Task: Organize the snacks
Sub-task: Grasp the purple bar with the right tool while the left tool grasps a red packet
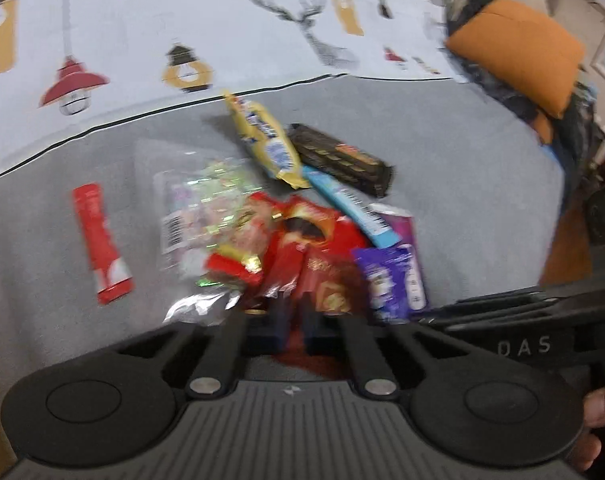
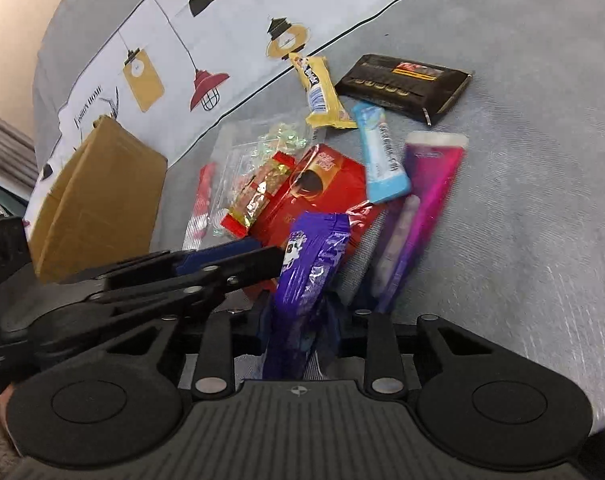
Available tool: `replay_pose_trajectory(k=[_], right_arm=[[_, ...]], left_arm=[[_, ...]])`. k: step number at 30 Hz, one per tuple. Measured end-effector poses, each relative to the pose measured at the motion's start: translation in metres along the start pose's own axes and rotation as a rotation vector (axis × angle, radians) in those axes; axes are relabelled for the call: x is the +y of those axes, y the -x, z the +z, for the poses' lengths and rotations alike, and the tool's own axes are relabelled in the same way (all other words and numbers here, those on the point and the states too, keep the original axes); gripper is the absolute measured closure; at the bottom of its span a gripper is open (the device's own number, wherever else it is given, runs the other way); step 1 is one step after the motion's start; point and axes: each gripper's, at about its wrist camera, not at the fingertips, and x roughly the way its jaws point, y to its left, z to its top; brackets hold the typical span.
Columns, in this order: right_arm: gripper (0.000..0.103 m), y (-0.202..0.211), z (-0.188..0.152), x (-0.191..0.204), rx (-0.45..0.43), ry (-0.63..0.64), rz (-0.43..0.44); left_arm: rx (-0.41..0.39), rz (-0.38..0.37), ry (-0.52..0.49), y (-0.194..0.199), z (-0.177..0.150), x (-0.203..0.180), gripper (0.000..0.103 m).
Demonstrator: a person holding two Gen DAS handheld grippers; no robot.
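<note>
Sorting is under way, judged from the grasps: each gripper has taken one snack from the heap on the grey cloth [image 2: 522, 200]. The purple packet [image 2: 306, 280] stands on end at the near edge of the heap, clamped between the closed fingers of the right gripper [image 2: 298, 332]. The red packet [image 1: 326, 280], just left of the purple one, is pinched at its near end by the left gripper [image 1: 292, 328], whose fingers are drawn in tight on it. The left view is blurred, so how deep that bite goes cannot be told.

Beyond the red packet lie a clear bag of sweets [image 2: 262, 152], a blue bar [image 2: 382, 156], a yellow packet [image 2: 320, 92] and a black packet [image 2: 406, 84]. A magenta tube [image 2: 426, 200] lies just right of the purple packet; a red stick [image 1: 98, 240] lies apart on the left.

A cardboard box [image 2: 98, 200] stands left of the heap, likely the destination. The next move calls for lifting each packet clear without dragging its neighbours, since the wrappers overlap.
</note>
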Motion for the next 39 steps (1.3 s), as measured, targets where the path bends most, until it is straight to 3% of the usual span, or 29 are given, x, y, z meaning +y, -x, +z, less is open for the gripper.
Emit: replay_pose_trajectory(k=[2,5,8,10,11,12,15,18,20,23,25,28,29,30,32,33,39], right_arm=[[0.085,0.002,0.0,0.003,-0.019,0.013,-0.022],[0.087,0.012,0.001,0.008,-0.059,0.034,-0.022],[0.088,0.019,-0.004,0.008,-0.075,0.04,-0.027],[0.088,0.025,-0.008,0.005,-0.087,0.018,-0.018],[0.088,0.029,-0.01,0.005,-0.097,0.01,-0.015],[0.088,0.035,-0.01,0.002,-0.113,0.003,-0.01],[0.088,0.051,-0.011,-0.008,-0.157,-0.012,-0.03],[0.088,0.067,-0.007,-0.022,-0.197,-0.028,-0.08],[0.088,0.073,-0.005,-0.03,-0.215,-0.017,-0.136],[0.087,0.069,-0.002,-0.031,-0.206,0.07,-0.275],[0.086,0.061,0.0,-0.035,-0.175,0.065,-0.251],[0.08,0.048,0.003,-0.038,-0.123,0.083,-0.285],[0.076,0.045,0.004,-0.039,-0.118,0.074,-0.284],[0.076,0.044,0.005,-0.04,-0.118,0.065,-0.277],[0.077,0.042,0.005,-0.039,-0.118,0.075,-0.284],[0.086,0.043,0.005,-0.04,-0.124,0.065,-0.281],[0.089,0.064,0.001,-0.041,-0.187,-0.002,-0.261]], left_arm=[[0.004,0.005,0.036,0.008,-0.001,0.007,0.103],[-0.01,0.015,0.042,0.024,-0.002,0.009,0.103],[-0.005,-0.069,0.048,0.034,0.002,0.004,0.102],[-0.027,-0.095,0.035,0.039,0.007,-0.005,0.083],[-0.027,-0.094,0.024,0.039,0.009,-0.01,0.055],[-0.032,-0.089,0.008,0.037,0.01,-0.017,0.041],[-0.012,-0.057,-0.065,0.021,0.01,-0.035,0.037],[0.031,0.01,-0.143,0.0,0.004,-0.048,0.037],[0.046,0.114,-0.181,-0.016,0.0,-0.051,0.038],[0.013,0.169,-0.272,-0.027,-0.006,-0.062,0.038],[0.0,0.197,-0.317,-0.032,-0.009,-0.071,0.041],[-0.004,0.175,-0.279,-0.03,-0.007,-0.072,0.074],[-0.007,0.172,-0.267,-0.028,-0.006,-0.072,0.09],[-0.006,0.164,-0.254,-0.025,-0.005,-0.071,0.096],[0.001,0.152,-0.221,-0.023,-0.003,-0.068,0.096],[0.003,0.147,-0.203,-0.021,-0.003,-0.065,0.096],[-0.008,0.134,-0.085,0.008,-0.003,-0.054,0.096]])
